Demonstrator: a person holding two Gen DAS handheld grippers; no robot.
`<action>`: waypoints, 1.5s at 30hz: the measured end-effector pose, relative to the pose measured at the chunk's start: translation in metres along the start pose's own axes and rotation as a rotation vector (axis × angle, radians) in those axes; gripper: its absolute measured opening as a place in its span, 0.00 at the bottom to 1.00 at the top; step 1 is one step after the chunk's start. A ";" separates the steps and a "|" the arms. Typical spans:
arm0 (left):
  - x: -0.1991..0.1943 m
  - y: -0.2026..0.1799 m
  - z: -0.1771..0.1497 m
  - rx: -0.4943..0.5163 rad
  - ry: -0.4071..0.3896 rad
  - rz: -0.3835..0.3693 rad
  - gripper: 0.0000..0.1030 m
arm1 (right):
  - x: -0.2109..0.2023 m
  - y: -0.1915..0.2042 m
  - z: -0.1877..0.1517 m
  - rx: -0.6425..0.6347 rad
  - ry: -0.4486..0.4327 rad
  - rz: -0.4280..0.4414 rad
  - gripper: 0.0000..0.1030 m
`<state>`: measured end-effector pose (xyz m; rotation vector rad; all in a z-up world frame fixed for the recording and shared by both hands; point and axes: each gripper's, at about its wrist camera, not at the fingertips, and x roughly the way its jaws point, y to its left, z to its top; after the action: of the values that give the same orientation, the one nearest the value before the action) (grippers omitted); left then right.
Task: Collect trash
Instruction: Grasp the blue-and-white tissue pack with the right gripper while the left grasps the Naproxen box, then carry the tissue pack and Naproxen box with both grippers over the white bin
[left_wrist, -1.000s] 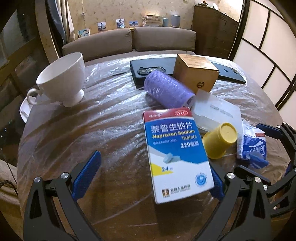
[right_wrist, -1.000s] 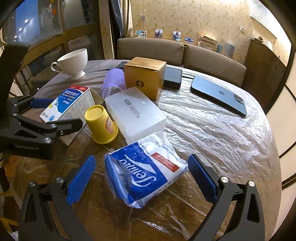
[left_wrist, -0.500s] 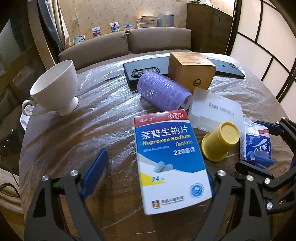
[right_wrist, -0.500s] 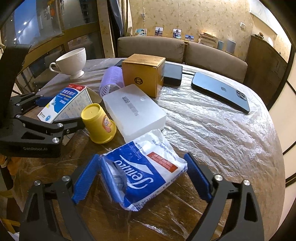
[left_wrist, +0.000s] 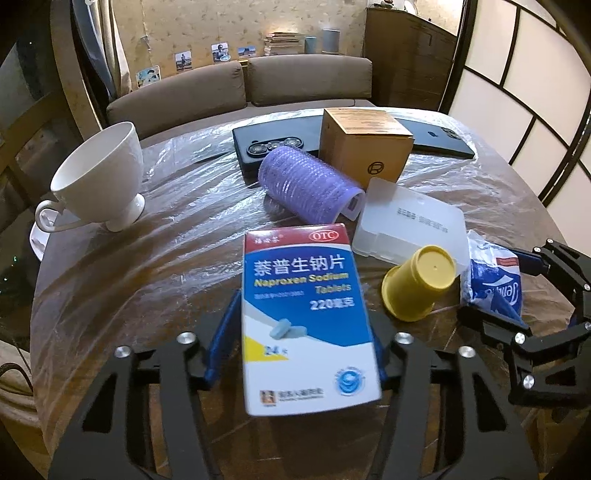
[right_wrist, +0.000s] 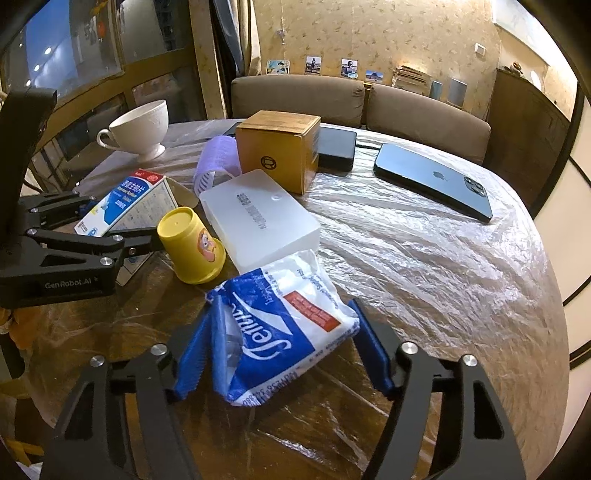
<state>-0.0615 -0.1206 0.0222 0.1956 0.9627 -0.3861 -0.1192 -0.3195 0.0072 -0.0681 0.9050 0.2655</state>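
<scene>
While left tongs (left_wrist: 301, 328) clamp medicine box (left_wrist: 306, 317), right tongs (right_wrist: 282, 345) pinch tissue pack (right_wrist: 280, 328), near table edge (right_wrist: 546, 332).

From your left wrist view, the medicine box (left_wrist: 308, 317) hides the right blue pad and its lower print is blurred. The brown carton (left_wrist: 364, 146) covers the middle of the dark phones behind it. From your right wrist view, the tissue pack (right_wrist: 277, 328) hides whether the pads touch it.
</scene>
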 end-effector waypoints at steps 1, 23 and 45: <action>-0.001 0.001 -0.001 -0.001 0.001 -0.004 0.54 | -0.001 -0.001 0.000 0.005 0.000 0.002 0.66; -0.033 0.010 -0.018 -0.025 -0.033 -0.058 0.46 | -0.025 -0.009 -0.010 0.110 -0.024 0.108 0.59; -0.069 0.009 -0.055 -0.046 -0.045 -0.079 0.46 | -0.064 0.010 -0.031 0.067 -0.038 0.152 0.59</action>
<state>-0.1351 -0.0785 0.0478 0.1067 0.9360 -0.4389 -0.1830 -0.3283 0.0389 0.0681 0.8820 0.3766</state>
